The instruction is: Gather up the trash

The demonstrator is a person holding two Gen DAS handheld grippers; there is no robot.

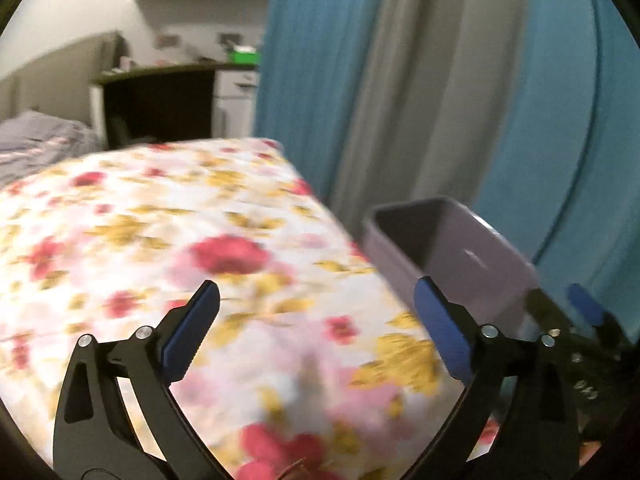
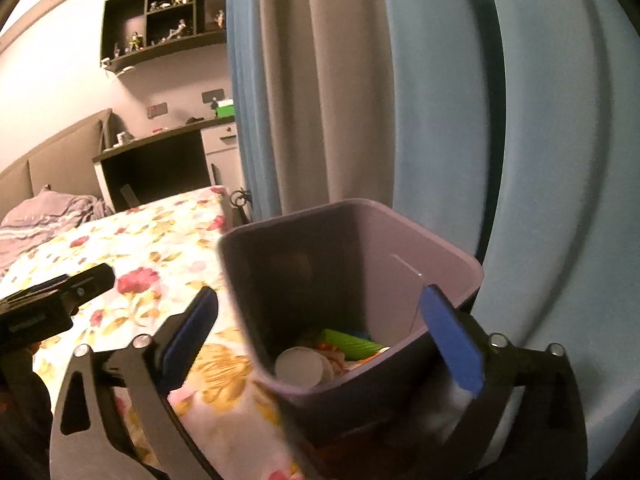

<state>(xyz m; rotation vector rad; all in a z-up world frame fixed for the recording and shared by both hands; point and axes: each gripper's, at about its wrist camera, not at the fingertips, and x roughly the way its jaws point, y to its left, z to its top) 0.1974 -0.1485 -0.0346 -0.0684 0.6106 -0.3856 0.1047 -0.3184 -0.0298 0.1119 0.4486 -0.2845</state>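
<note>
A purple trash bin (image 2: 360, 264) stands beside the bed's right edge, against the curtain. It holds a white cup (image 2: 302, 368), a green item (image 2: 352, 344) and other scraps. My right gripper (image 2: 324, 320) is open, its fingers spread around the bin's near side, holding nothing. My left gripper (image 1: 316, 324) is open and empty above the flowered bedspread (image 1: 160, 240). The bin also shows in the left wrist view (image 1: 452, 252) at the right, with the right gripper's blue pad (image 1: 584, 304) behind it. The left gripper shows in the right wrist view (image 2: 56, 300) at the left.
Blue and grey curtains (image 2: 400, 100) hang right behind the bin. A dark desk (image 2: 160, 156) with a green box (image 2: 226, 111) stands past the bed. A purple blanket (image 2: 48, 208) lies at the bed's head. Wall shelves (image 2: 164, 20) hold figurines.
</note>
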